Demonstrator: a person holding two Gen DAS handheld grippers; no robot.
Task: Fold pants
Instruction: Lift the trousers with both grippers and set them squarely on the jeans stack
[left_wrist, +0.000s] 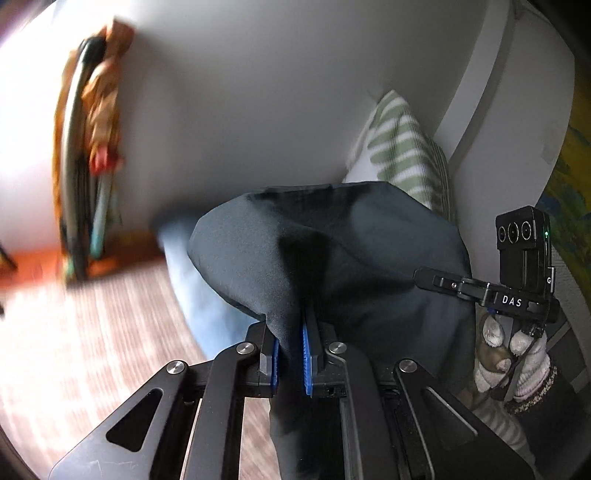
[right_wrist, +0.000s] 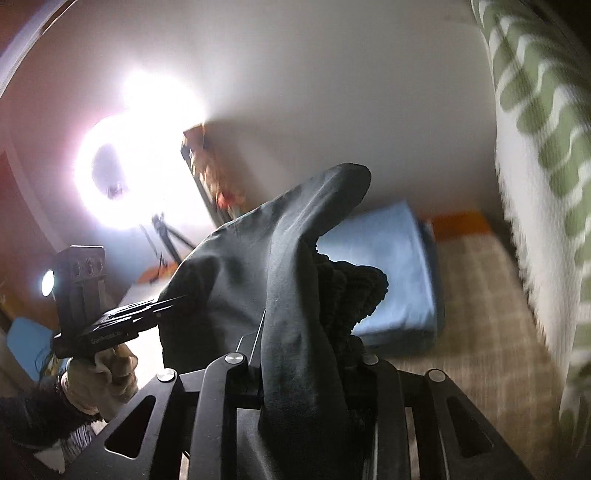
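Here the person is lifting the dark pants (left_wrist: 332, 251) clear of the floor, with 1 edge pinched in each of the 2 grippers. The likely step is raising the garment so it hangs free before the fold. To do it well, both hands should probably be rising at an even pace and at the same height, so the cloth is hanging flat and not twisting. Pulling the 2 held points gently apart would likely be smoothing the span between them, and a thin pinch could be slipping if the lift is jerky.

The left gripper (left_wrist: 291, 354) is clenching a thin fold of the pants between its blue pads (left_wrist: 306, 363), with the jaws nearly together and the cloth draping up and over the fingers. The right gripper (right_wrist: 306, 365) is grasping a thicker bunch of the same pants, so its jaws are standing a little apart around it; the pads themselves are hidden under the cloth.

Relative to the pants, a folded light blue cloth (right_wrist: 391, 273) is lying on the floor just behind them, and a green-and-white patterned blanket (left_wrist: 402, 147) is hanging behind and to the right. Beside the pants, a gloved hand (right_wrist: 99, 380) is holding the left gripper.
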